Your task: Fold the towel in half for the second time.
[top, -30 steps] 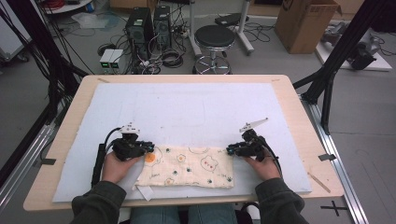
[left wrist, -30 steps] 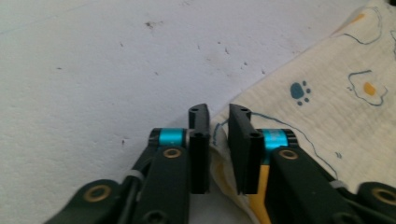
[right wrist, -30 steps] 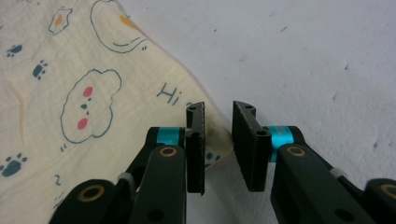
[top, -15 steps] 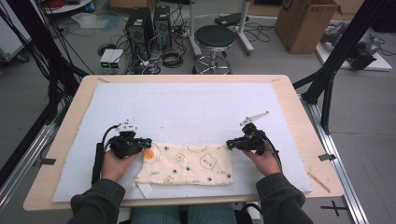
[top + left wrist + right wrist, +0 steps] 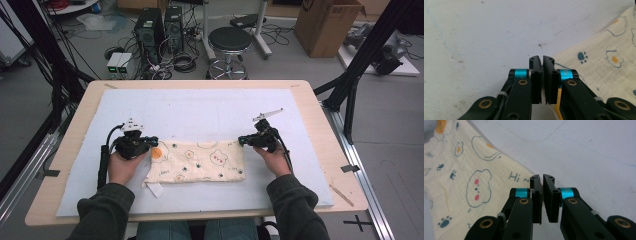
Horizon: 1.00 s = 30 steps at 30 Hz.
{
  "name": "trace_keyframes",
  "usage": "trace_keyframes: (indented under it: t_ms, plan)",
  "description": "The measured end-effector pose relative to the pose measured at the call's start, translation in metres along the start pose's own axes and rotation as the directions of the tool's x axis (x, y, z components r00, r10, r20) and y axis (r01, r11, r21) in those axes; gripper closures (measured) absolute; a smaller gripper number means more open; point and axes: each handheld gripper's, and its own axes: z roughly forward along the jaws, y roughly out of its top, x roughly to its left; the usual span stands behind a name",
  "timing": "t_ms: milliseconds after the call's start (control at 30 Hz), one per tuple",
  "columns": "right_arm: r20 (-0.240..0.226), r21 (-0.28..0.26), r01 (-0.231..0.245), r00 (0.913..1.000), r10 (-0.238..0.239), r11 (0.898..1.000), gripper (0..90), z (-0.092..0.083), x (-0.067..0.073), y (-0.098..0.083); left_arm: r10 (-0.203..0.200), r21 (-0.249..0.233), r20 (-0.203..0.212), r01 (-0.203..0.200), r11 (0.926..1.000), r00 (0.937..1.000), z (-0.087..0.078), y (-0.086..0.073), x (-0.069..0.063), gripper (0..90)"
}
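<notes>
A white mat [image 5: 200, 107] covers the wooden table [image 5: 320, 107]; cables [image 5: 175, 60] apparently litter the floor.

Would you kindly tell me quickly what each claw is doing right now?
Left claw: closed on a corner of the printed cloth.
Right claw: closed on the cloth's other far corner.
</notes>
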Motion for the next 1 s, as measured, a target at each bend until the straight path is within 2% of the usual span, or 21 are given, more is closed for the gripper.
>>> trace_keyframes:
  t_ms: [67, 167, 267, 333, 433, 667, 767, 933, 1000]
  plan:
    - [0.007, 0.009, -0.003, 1.0, 0.003, 1.0, 85.8, 0.004, -0.002, 0.0, 0.007, 0.004, -0.002, -0.007, 1.0, 1.0, 0.001, 0.0, 0.001, 85.4]
    - [0.004, -0.011, -0.007, 1.0, 0.007, 1.0, 85.9, 0.004, -0.002, 0.001, 0.02, -0.012, 0.004, -0.02, 0.9997, 0.9998, -0.001, 0.0, -0.001, 85.4]
    - [-0.004, -0.03, 0.006, 1.0, -0.006, 1.0, 85.8, 0.0, 0.0, 0.001, 0.034, -0.032, 0.013, -0.034, 0.9989, 0.9993, -0.006, 0.001, -0.002, 85.3]
    - [-0.021, -0.056, -0.003, 0.9998, 0.002, 0.998, 85.8, -0.006, 0.001, 0.001, 0.043, -0.045, 0.019, -0.042, 0.9981, 0.9989, -0.009, 0.001, -0.004, 85.2]
    - [-0.029, -0.074, 0.016, 0.9994, -0.018, 0.997, 85.7, -0.012, 0.005, 0.001, 0.059, -0.049, 0.017, -0.058, 0.9971, 0.9981, -0.014, -0.001, -0.006, 85.2]
    - [-0.041, -0.076, 0.043, 0.9981, -0.046, 0.996, 85.6, -0.016, 0.014, 0.0, 0.095, -0.068, 0.03, -0.093, 0.9934, 0.995, -0.022, -0.009, -0.014, 85.0]
    - [-0.052, -0.068, 0.054, 0.997, -0.058, 0.996, 85.6, -0.017, 0.017, 0.0, 0.099, -0.081, 0.04, -0.095, 0.9921, 0.9943, -0.027, -0.012, -0.015, 84.9]
    - [-0.062, -0.066, 0.061, 0.9959, -0.065, 0.996, 85.5, -0.02, 0.017, -0.001, 0.121, -0.087, 0.048, -0.117, 0.9894, 0.9915, -0.032, -0.013, -0.016, 84.8]
    - [-0.051, -0.064, 0.069, 0.9961, -0.072, 0.996, 85.4, -0.021, 0.017, -0.001, 0.133, -0.089, 0.052, -0.128, 0.9877, 0.9897, -0.034, -0.013, -0.018, 84.7]
